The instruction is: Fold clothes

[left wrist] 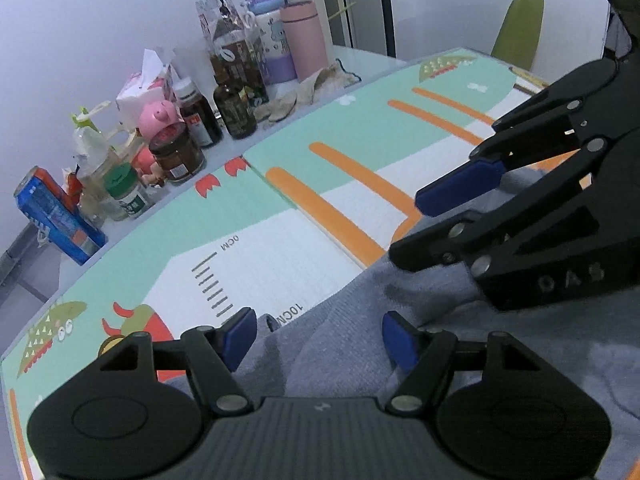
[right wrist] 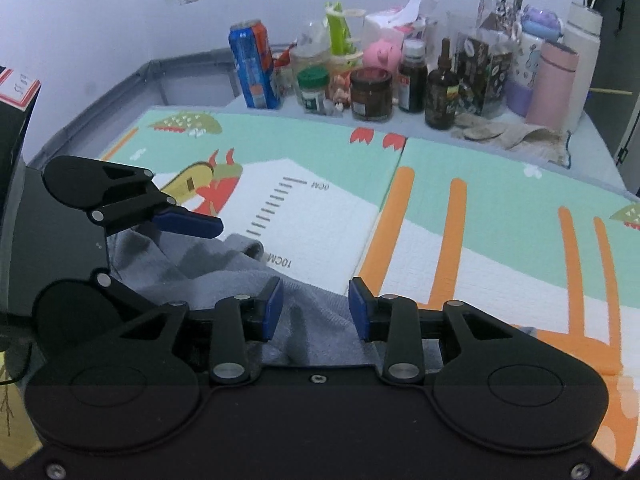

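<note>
A grey knit garment (left wrist: 348, 344) lies rumpled on a patterned play mat (left wrist: 280, 208); it also shows in the right wrist view (right wrist: 224, 276). My left gripper (left wrist: 320, 338) is open, its blue pads spread over the garment's edge. My right gripper (right wrist: 316, 312) is open above the cloth's far edge. In the left wrist view the right gripper (left wrist: 436, 224) sits to the right, open over the garment. In the right wrist view the left gripper (right wrist: 160, 248) sits at the left, open over a raised fold.
Along the mat's far edge stand bottles, jars, a blue can (right wrist: 254, 68), a pink pig figure (right wrist: 382, 54), a tissue pack (left wrist: 144, 88) and flasks (right wrist: 554, 84). A beige cloth (right wrist: 512, 132) lies beside them. A green chair (left wrist: 518, 30) stands beyond the table.
</note>
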### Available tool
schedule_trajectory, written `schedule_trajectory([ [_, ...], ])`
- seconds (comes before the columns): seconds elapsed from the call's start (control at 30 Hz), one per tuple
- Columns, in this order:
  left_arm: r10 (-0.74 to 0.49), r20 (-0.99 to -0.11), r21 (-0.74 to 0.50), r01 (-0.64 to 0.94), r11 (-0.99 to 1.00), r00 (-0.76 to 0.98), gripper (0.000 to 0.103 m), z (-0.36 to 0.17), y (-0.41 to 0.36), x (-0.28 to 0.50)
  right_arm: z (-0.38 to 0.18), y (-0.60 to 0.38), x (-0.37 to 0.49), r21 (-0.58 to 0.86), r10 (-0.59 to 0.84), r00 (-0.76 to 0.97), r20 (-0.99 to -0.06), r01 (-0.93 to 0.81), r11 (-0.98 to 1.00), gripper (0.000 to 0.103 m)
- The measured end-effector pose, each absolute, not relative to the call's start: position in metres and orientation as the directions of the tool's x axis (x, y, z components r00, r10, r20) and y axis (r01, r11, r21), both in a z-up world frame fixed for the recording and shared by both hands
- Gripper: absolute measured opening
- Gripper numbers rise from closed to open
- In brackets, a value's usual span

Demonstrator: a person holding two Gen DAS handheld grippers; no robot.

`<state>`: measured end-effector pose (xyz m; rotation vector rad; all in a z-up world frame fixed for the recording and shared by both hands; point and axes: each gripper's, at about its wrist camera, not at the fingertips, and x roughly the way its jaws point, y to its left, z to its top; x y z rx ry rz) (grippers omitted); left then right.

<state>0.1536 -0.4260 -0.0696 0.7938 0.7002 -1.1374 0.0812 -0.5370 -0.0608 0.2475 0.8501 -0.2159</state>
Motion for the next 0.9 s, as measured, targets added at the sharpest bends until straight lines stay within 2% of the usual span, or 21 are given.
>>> schedule_trajectory([
  [0.5, -0.500, -0.806, 0.119, 0.914, 0.387, 0.317, 0.072, -0.031, -0.341, 0.191, -0.039, -0.553, 0.017, 0.084, -0.181, 0.613, -0.769, 0.377, 0.922, 0.035],
  [0.73, -0.462, -0.822, 0.132, 0.900, 0.415, 0.333, 0.072, -0.044, -0.309, 0.198, -0.050, -0.552, -0.008, 0.059, -0.207, 0.580, -0.788, 0.405, 0.912, 0.038],
  [0.9, -0.491, -0.806, 0.112, 0.899, 0.423, 0.332, 0.072, -0.054, -0.303, 0.197, -0.065, -0.552, -0.013, 0.046, -0.218, 0.552, -0.805, 0.425, 0.904, 0.038],
])
